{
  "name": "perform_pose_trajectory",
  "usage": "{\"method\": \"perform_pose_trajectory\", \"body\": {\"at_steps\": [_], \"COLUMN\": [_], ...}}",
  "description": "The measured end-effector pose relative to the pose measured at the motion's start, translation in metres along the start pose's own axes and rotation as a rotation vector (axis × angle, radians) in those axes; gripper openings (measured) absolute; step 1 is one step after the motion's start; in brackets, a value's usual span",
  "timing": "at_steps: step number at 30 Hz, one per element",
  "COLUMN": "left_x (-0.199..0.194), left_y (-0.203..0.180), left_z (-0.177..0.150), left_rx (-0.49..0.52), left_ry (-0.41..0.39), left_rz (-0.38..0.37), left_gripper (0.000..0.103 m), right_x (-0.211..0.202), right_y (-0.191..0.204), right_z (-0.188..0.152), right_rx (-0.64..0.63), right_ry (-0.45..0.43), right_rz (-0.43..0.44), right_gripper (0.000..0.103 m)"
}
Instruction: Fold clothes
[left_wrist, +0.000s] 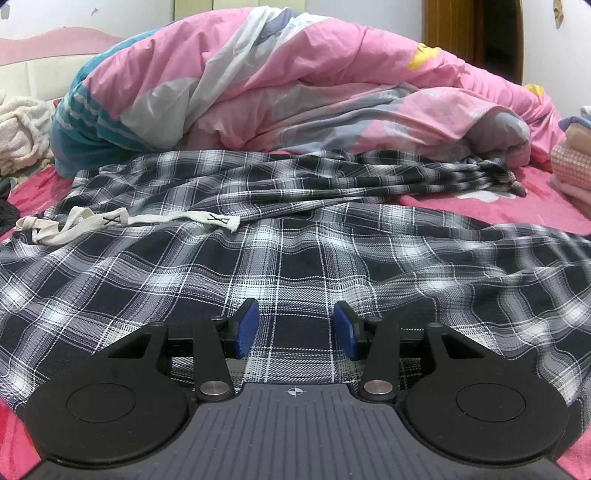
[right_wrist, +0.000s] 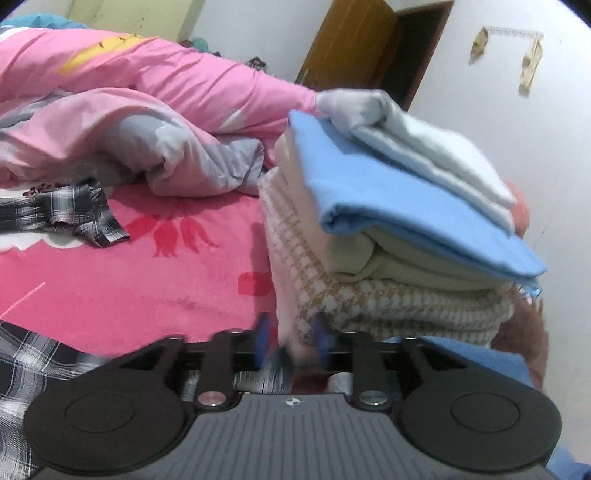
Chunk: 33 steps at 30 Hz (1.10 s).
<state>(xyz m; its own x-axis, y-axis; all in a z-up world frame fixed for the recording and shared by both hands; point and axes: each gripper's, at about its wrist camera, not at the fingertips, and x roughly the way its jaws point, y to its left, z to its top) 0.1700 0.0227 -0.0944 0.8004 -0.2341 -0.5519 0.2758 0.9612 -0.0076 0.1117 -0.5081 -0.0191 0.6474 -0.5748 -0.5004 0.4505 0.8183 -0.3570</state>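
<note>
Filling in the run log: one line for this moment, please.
left tongs: open over plaid garment | right tongs: open, near folded stack | fold: not done

1. Home bedroom; everything sits on a bed with a pink floral bedsheet (right_wrist: 122, 288).
2. Rumpled pink duvet (left_wrist: 295, 85) heaped along the back of the bed.
3. Pink padded headboard (left_wrist: 55, 44) against a white wall, far left.
4. Plaid garment (left_wrist: 295, 258) spread over the bed, with a white drawstring (left_wrist: 129, 221) lying on it.
5. Stack of folded clothes (right_wrist: 406, 229) at the bed's edge.
6. Wooden door (right_wrist: 351, 44) standing open, dark doorway behind it.
7. Cream fluffy blanket (left_wrist: 22, 129) bunched at the left.
</note>
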Motion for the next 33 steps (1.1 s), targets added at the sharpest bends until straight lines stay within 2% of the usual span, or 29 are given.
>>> {"method": "perform_pose_trajectory", "body": {"at_steps": [4, 6, 11, 14, 16, 21, 27, 28, 30, 31, 33], "left_x": [0.0, -0.001, -0.001, -0.001, -0.001, -0.009, -0.045, -0.052, -0.067, -0.073, -0.083], "left_y": [0.001, 0.0, 0.0, 0.0, 0.001, 0.006, 0.028, 0.032, 0.038, 0.039, 0.042], "left_z": [0.0, 0.0, 0.0, -0.001, -0.001, -0.002, -0.011, -0.014, -0.021, -0.023, -0.028], "left_rx": [-0.004, -0.006, -0.011, -0.014, -0.019, -0.038, -0.17, -0.204, -0.27, -0.291, -0.326], "left_ry": [-0.001, -0.001, -0.001, -0.002, -0.005, -0.032, -0.038, -0.036, -0.034, -0.03, -0.013], "left_rz": [-0.002, -0.003, -0.002, -0.003, -0.006, -0.03, -0.111, -0.132, -0.174, -0.188, -0.199], "left_gripper": [0.045, 0.045, 0.046, 0.046, 0.047, 0.047, 0.047, 0.047, 0.047, 0.047, 0.047], "right_x": [-0.037, -0.062, -0.109, -0.122, -0.126, -0.107, -0.073, -0.069, -0.06, -0.056, -0.051], "right_y": [-0.014, -0.028, -0.062, -0.07, -0.072, -0.074, -0.074, -0.074, -0.075, -0.076, -0.079], "right_z": [-0.002, -0.011, -0.063, -0.097, -0.118, -0.155, -0.178, -0.181, -0.186, -0.191, -0.2], "right_rx": [0.082, 0.176, 0.495, 0.668, 0.777, 1.007, 1.207, 1.231, 1.278, 1.317, 1.37], "right_ry": [-0.044, -0.045, 0.058, 0.141, 0.178, 0.265, 0.266, 0.259, 0.245, 0.241, 0.238], "right_rz": [0.042, 0.09, 0.239, 0.276, 0.321, 0.389, 0.435, 0.439, 0.446, 0.449, 0.46], "right_gripper": [0.041, 0.041, 0.041, 0.041, 0.041, 0.039, 0.037, 0.027, 0.019, 0.008, 0.002]}}
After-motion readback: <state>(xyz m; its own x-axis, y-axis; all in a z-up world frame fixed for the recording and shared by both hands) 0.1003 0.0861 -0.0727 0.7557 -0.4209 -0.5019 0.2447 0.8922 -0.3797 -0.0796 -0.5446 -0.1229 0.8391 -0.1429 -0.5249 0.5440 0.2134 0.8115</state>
